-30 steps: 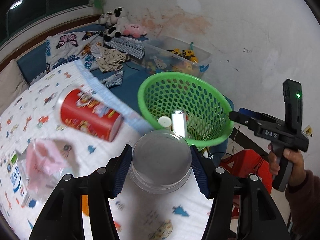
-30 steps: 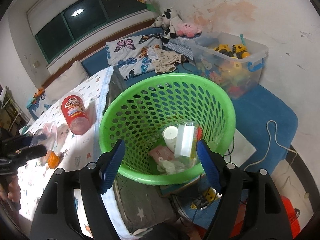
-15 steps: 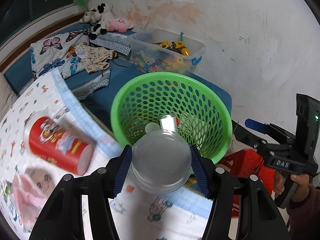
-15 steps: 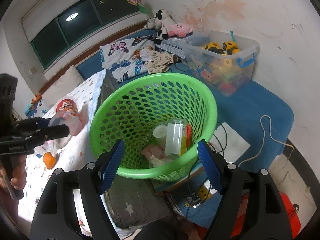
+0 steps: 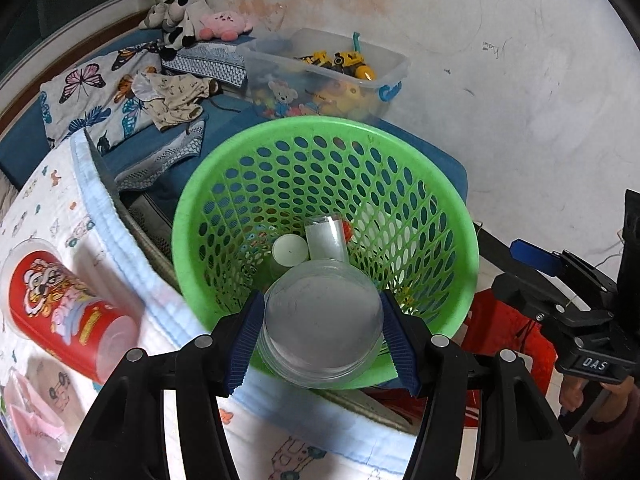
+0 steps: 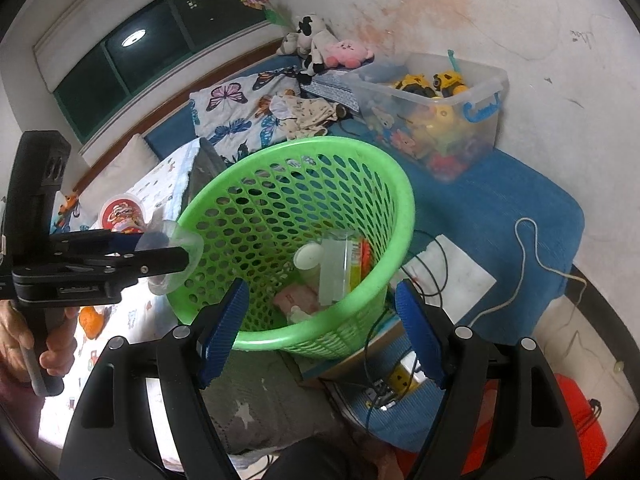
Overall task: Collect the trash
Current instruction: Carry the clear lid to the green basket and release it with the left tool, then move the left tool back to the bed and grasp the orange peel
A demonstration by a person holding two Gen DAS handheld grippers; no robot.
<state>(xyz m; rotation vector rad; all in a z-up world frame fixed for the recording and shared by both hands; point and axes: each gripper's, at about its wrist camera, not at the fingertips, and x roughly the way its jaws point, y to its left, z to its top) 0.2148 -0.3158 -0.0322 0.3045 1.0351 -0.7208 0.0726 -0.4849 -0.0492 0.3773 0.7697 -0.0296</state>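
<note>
Printed bedding (image 5: 48,216) covered the near surface. Left gripper (image 5: 322,336) was clenched on a clear plastic cup (image 5: 320,328), held over the near rim of the green basket (image 5: 460,248). Right gripper (image 6: 320,328) hung released beside that basket. Farther off sat a red can (image 5: 60,312) and a toy bin (image 6: 472,108).

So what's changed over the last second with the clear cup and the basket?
The left gripper carried the clear cup off the bed to the green basket's near rim, still clamped. The right gripper stayed open and empty; the red can hasn't moved.
</note>
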